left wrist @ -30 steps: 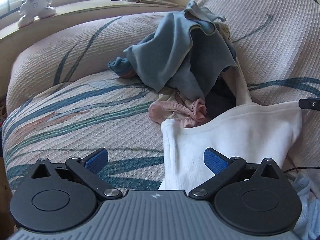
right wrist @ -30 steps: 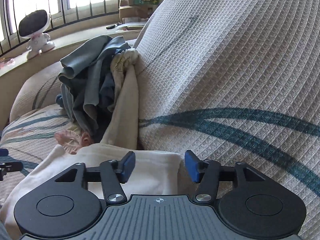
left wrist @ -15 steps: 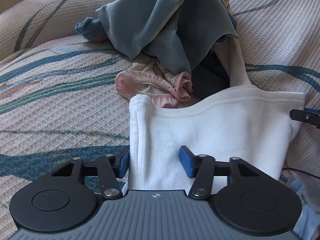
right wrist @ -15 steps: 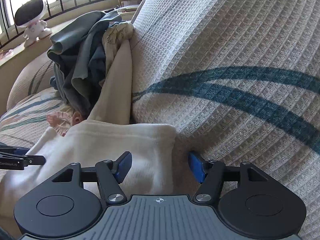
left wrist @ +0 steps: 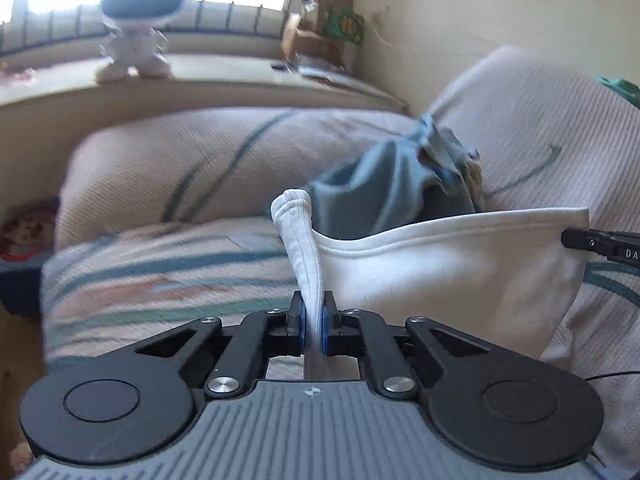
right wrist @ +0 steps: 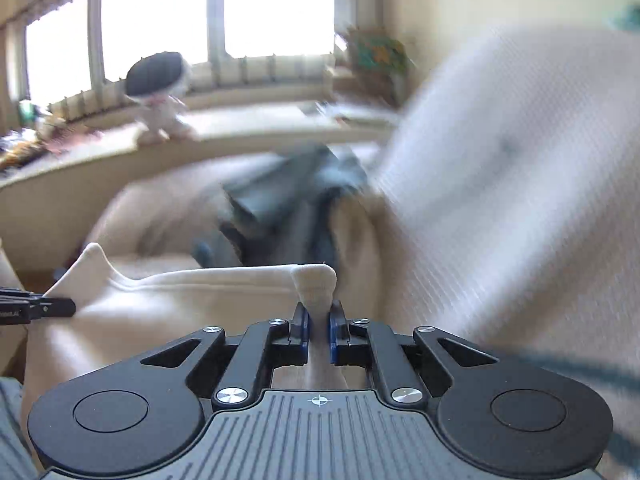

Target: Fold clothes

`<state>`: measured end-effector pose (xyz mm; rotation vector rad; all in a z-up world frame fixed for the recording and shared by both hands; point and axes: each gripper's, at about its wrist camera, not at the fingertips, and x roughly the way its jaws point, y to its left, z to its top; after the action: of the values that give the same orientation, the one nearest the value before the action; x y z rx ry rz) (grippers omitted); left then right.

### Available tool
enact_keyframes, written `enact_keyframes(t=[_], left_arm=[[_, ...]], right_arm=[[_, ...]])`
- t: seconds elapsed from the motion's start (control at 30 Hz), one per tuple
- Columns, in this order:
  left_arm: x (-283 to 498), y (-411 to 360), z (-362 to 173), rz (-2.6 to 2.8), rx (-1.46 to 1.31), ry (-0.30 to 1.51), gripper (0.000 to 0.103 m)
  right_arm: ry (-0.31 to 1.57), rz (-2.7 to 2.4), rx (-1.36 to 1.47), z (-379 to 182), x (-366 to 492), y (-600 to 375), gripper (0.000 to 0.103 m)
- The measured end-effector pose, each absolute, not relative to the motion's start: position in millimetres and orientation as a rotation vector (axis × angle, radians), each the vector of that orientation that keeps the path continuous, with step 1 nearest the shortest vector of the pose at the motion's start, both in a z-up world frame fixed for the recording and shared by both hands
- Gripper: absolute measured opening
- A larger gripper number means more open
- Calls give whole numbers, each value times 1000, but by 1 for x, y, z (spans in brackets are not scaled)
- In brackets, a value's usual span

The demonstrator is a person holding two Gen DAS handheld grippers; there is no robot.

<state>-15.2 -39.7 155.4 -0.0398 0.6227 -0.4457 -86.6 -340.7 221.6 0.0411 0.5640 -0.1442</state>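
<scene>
White garment [left wrist: 440, 276] is clamped at both top corners by left gripper [left wrist: 313, 320] and right gripper [right wrist: 319, 330], lifted off sofa [left wrist: 160, 272]; next, it should be spread flat.

Home living rm: covered sofa [left wrist: 200, 152], toy robot [left wrist: 136, 36] on windowsill [left wrist: 224, 80].

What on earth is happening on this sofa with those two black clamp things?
A person is folding laundry with a handheld gripper in each hand. The left gripper is shut on one corner of a white knit garment, and the right gripper is shut on the opposite corner, so its top edge hangs between them above the patterned sofa cover. A heap of grey-blue clothes sits unfolded behind it. A white toy robot with a dark head stands on the windowsill.
</scene>
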Motion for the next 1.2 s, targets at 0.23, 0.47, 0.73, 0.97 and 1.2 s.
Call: enact_keyframes(t=[0.23, 0.47, 0.73, 0.97, 1.2], left_arm=[[10, 34, 159, -191, -90, 599, 7], [77, 50, 100, -112, -101, 712, 12], [95, 62, 71, -104, -48, 797, 69], [64, 47, 86, -154, 1, 831, 81], [9, 29, 99, -214, 73, 877, 85]], right_arm=[[428, 113, -61, 244, 51, -256, 9], [559, 59, -136, 171, 185, -188, 9], [781, -2, -153, 93, 208, -196, 47], [695, 83, -121, 129, 170, -201, 74], [672, 141, -124, 152, 95, -212, 83]])
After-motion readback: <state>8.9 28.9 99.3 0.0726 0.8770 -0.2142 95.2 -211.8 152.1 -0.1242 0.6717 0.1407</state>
